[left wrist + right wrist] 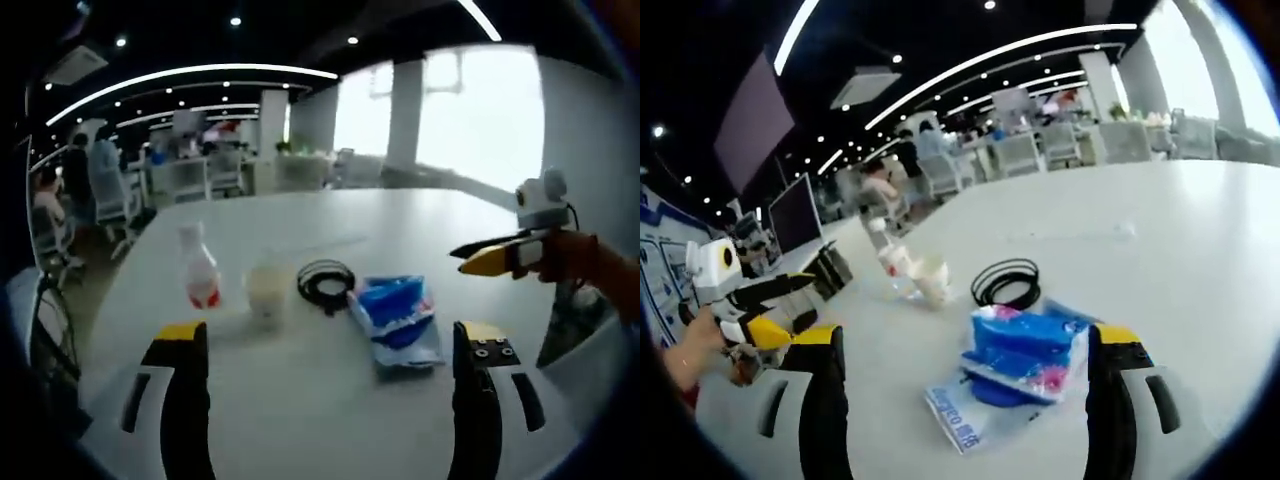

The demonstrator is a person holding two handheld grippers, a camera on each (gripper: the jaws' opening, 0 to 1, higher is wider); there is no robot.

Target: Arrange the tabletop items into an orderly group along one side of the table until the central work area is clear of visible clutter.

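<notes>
Where the white table (330, 400) curves away toward the office chairs, the left gripper view has the left gripper (330, 345) standing with jaws wide apart and nothing between them, bare tabletop lying open just ahead of its tips. Beyond that strip four items sit in a loose row: a small bottle (199, 268) with a red label, upright, a pale cup (267, 292) just beside it, a coil of black cable (325, 283), and a blue plastic packet (398, 320) lying flat nearest the right jaw. The cup's contents cannot be made out. The far half of the table is open, and its near edge curves close under the jaws. The right gripper (478, 258) comes in from the right edge, held off the table, its yellow-tipped jaws nearly together. In the right gripper view, the right gripper (965, 345) shows wide, empty jaws, with the blue packet (1025, 365) between them and slightly ahead, the cable (1006, 282) beyond it, and the bottle (890, 262) and cup (932, 282) touching or overlapping. Open table (1160, 250) stretches right. The left gripper (775, 305) is at the left table edge in a hand (700, 350).
</notes>
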